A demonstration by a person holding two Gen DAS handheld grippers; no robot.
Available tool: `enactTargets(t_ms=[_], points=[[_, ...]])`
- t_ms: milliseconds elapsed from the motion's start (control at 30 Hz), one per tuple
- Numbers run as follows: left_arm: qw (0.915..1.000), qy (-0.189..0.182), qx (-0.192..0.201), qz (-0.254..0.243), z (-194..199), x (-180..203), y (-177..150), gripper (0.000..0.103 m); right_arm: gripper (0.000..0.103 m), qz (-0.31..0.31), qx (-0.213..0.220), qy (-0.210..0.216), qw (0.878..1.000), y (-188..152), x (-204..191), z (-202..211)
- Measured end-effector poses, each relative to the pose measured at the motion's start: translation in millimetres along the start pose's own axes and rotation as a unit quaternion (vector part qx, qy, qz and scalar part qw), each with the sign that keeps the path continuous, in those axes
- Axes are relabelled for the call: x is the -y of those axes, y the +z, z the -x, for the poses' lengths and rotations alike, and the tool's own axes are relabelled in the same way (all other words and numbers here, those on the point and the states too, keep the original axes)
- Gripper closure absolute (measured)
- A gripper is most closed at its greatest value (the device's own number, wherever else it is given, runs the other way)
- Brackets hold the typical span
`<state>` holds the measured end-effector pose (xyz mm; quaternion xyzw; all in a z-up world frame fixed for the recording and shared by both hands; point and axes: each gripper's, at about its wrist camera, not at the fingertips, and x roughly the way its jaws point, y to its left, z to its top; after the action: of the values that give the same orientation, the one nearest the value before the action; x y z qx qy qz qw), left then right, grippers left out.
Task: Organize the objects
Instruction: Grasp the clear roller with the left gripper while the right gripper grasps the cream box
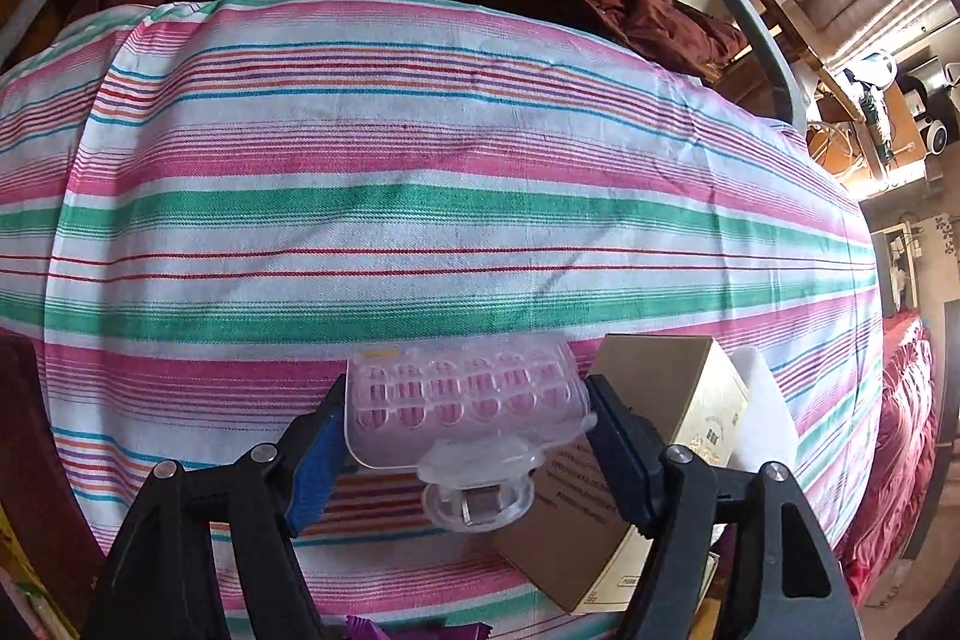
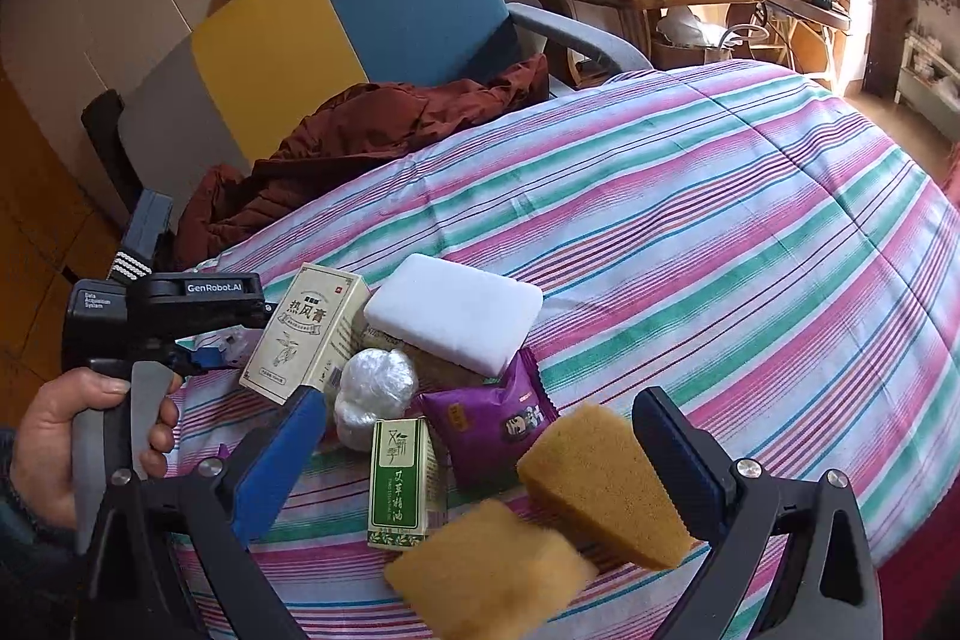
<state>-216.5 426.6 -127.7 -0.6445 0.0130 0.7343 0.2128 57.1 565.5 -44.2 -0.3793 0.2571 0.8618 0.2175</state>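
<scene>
Left gripper (image 1: pixel 468 436) pinches a clear plastic hook (image 1: pixel 465 403) by its side edges, held just above the striped bedspread (image 1: pixel 420 148); right gripper (image 2: pixel 480 466) stands spread, holding nothing.

Places below are given from the white foam block (image 2: pixel 453 319), the largest thing in the pile.

- Gold box (image 2: pixel 303 334), touching the block's left edge, tilted: stiff card, light, flat faces give a sure grip across the narrow sides.
- Two tan sponges, one (image 2: pixel 600 481) near-right of the block and lying between the right gripper's fingers, the other (image 2: pixel 489 571) nearer the camera and blurred, possibly in motion. Soft, light, will squash; take across the short width.
- Purple packet (image 2: pixel 492 421), just in front of the block: crinkly, slippery film, likely to slide.
- Green carton (image 2: pixel 399 478), front-left, upright: stiff, slim, liable to tip.
- White wrapped bundle (image 2: pixel 375 394), touching the block's front-left corner: soft, smooth wrap.
- The clear hook is rigid, smooth, light and probably brittle; the flat plate is the safe hold, not the suction base (image 1: pixel 477 505). It hangs left of the gold box, with the block just beyond.
</scene>
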Motion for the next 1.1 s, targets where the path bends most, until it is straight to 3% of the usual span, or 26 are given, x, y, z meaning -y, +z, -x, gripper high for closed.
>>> enactTargets(t_ms=[367,567,733,900,1100], points=[[0.9980,-0.024,0.045,-0.037,20.6,-32.1,-35.5,0.032,0.001,0.010,0.002,-0.002,1.000,-0.8,-3.6,0.3],[0.9947,-0.025,0.086,-0.050,59.5,-56.1,-65.8,0.032,0.001,0.052,-0.001,-0.006,0.999,-4.1,-21.7,-1.3],[0.9879,-0.029,0.131,-0.078,99.8,-65.6,-96.7,0.031,0.001,0.082,-0.023,0.019,0.996,-1.4,-52.5,-9.3],[0.9820,-0.030,0.163,-0.090,130.8,-79.2,-126.6,0.031,0.001,0.101,-0.056,0.039,0.992,11.7,-97.7,-42.1],[0.9759,-0.032,0.194,-0.094,160.9,-99.5,-153.0,0.031,0.003,0.106,-0.097,-0.002,0.990,24.4,-135.2,-99.9]])
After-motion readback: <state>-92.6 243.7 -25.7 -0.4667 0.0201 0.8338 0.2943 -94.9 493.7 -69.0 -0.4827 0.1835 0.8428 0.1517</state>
